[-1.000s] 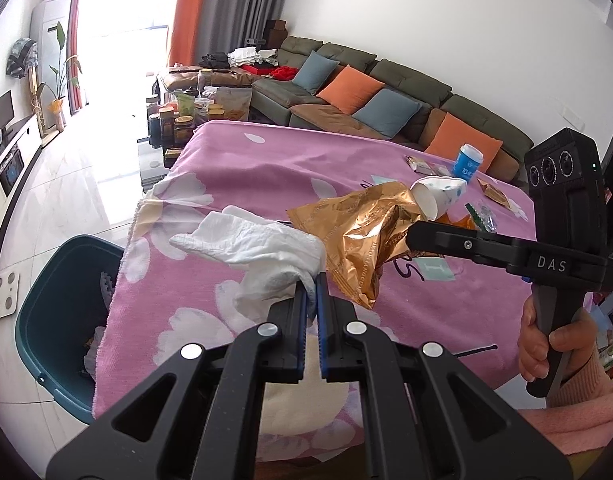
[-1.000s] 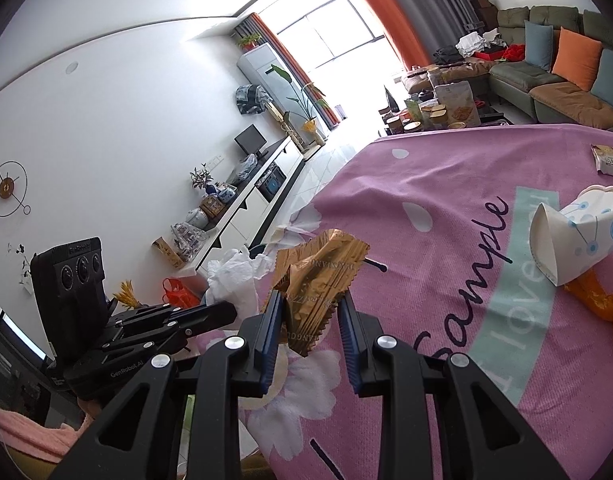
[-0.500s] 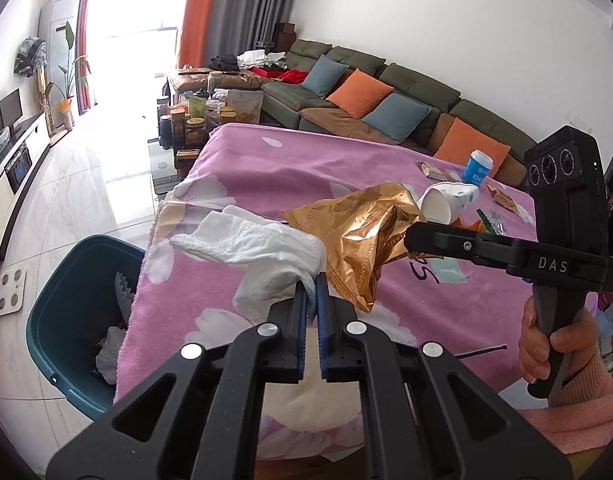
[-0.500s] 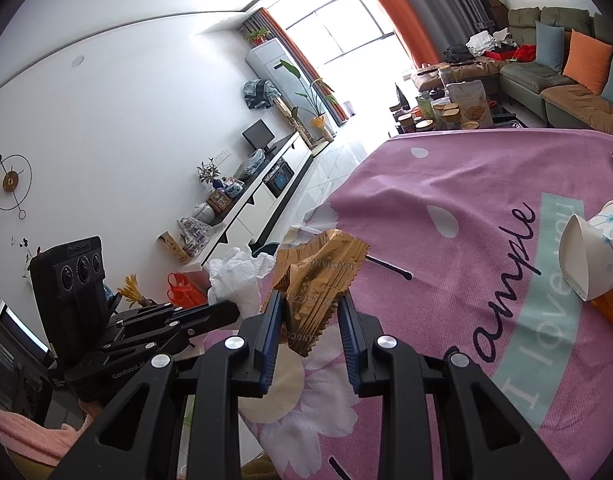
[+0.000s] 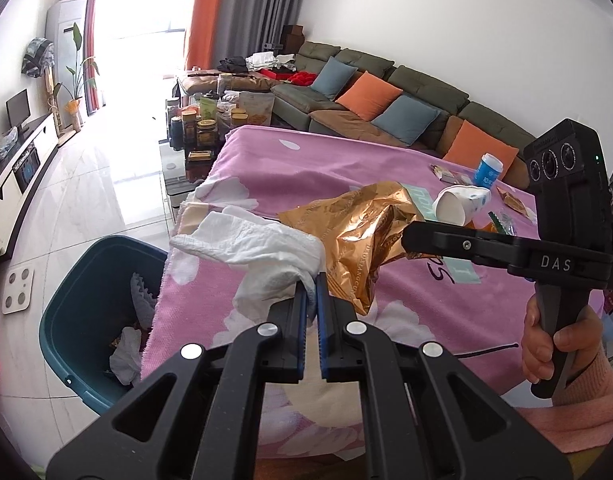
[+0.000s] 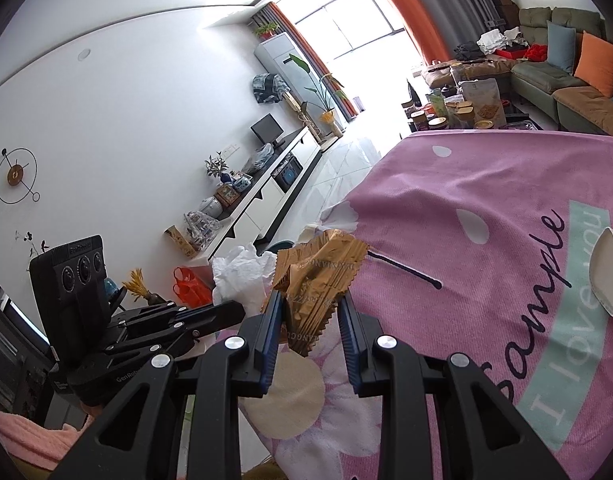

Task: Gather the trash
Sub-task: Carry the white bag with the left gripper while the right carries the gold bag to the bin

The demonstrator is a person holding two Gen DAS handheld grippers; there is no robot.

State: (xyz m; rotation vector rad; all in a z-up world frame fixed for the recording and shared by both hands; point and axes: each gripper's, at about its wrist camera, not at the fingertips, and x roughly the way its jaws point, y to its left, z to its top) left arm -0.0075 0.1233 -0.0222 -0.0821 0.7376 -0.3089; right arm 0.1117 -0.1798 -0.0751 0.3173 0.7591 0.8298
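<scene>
My left gripper (image 5: 311,294) is shut on a crumpled white tissue (image 5: 262,248) and holds it above the table's left edge; the tissue also shows in the right wrist view (image 6: 238,276). My right gripper (image 6: 310,312) is shut on a crinkled gold foil wrapper (image 6: 314,280), which shows just right of the tissue in the left wrist view (image 5: 358,232). A teal trash bin (image 5: 86,300) with some trash inside stands on the floor left of the table, below and left of both grippers.
The table has a pink flowered cloth (image 5: 326,168). On it lie a tipped paper cup (image 5: 458,206), a blue-white cup (image 5: 486,170), snack wrappers (image 5: 450,174) and a thin black stick (image 6: 402,270). A cluttered coffee table (image 5: 202,128) and a sofa (image 5: 386,108) stand beyond.
Both grippers have moved left together with the tissue and the wrapper. The bin now shows closer and more fully, and the paper cup has slid toward the right edge of the right wrist view.
</scene>
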